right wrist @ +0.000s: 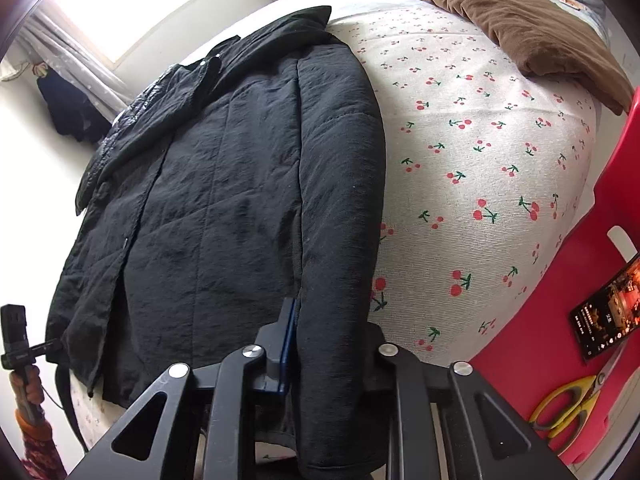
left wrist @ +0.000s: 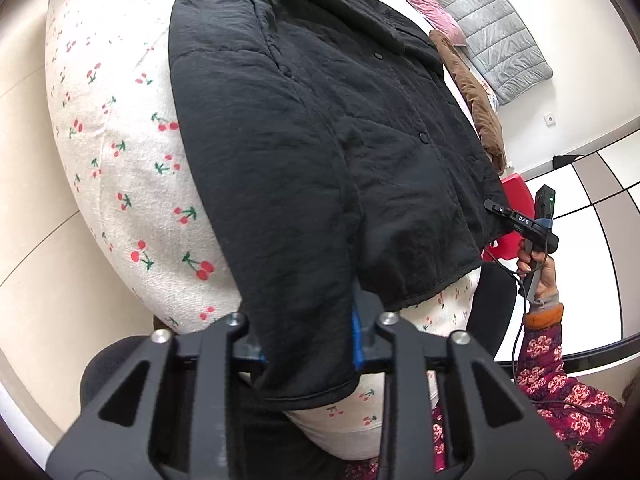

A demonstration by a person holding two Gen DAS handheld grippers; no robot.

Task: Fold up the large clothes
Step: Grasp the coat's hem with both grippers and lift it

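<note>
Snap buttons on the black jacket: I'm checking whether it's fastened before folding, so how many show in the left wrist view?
2 clear ones on the black jacket: one snap button near the collar, another lower on the placket. Small studs by the collar may be more; others could be hidden.

The jacket lies flat on the bed, collar at the far end, hem at the near edge. A folded blanket sits beyond it to the right — beside the bed, a stool carries a phone and scissors.
</note>
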